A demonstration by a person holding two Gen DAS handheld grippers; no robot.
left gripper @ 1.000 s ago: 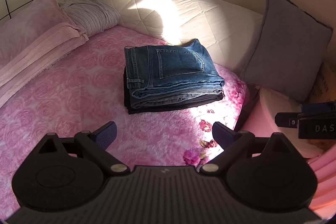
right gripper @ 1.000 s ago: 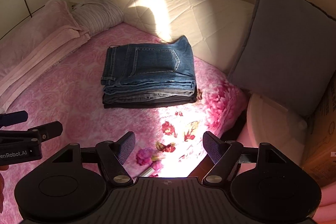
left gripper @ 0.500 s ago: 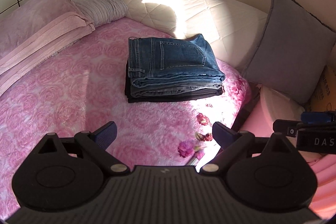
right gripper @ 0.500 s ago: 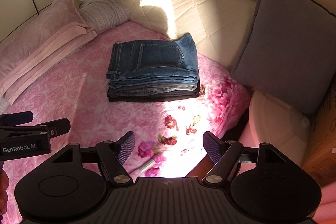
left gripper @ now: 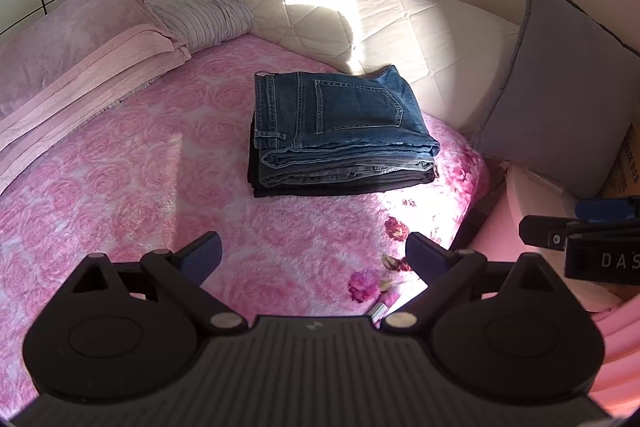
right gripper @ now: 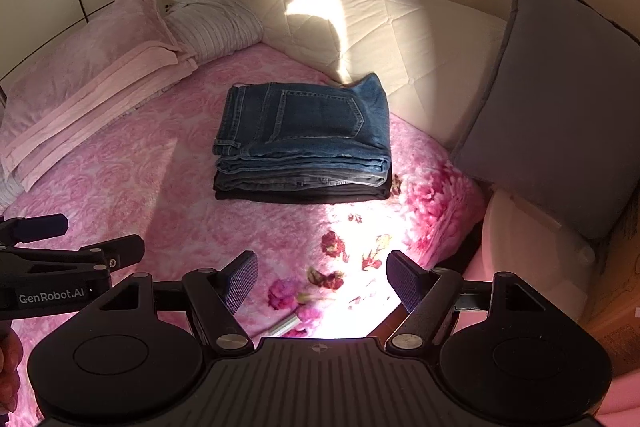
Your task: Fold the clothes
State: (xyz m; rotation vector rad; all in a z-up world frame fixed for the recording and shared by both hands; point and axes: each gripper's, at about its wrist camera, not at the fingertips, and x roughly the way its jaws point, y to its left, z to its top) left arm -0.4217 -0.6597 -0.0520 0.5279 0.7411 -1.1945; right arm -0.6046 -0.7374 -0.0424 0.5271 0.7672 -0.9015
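Jeans [left gripper: 340, 123]: folded, top of stack, 12 o'clock on bed [left gripper: 120, 187].
Left gripper [left gripper: 312, 259]: jaws wide, empty.
Right gripper [right gripper: 322, 279]: jaws wide, empty.
Progress: apparently done; nothing unfolded visible.

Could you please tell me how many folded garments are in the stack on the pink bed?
3 visible: folded blue denim jeans on top, a grey-blue denim layer beneath, and a black garment at the bottom; thinner ones may be hidden.

left gripper [left gripper: 313, 254]: matte black body, ribbed top plate, round discs, silver pivot screws; white "GenRobot.AI" lettering on its side
right gripper [right gripper: 322, 279]: same black build; dark blue textured pads [right gripper: 241, 281]; white "DAS" lettering
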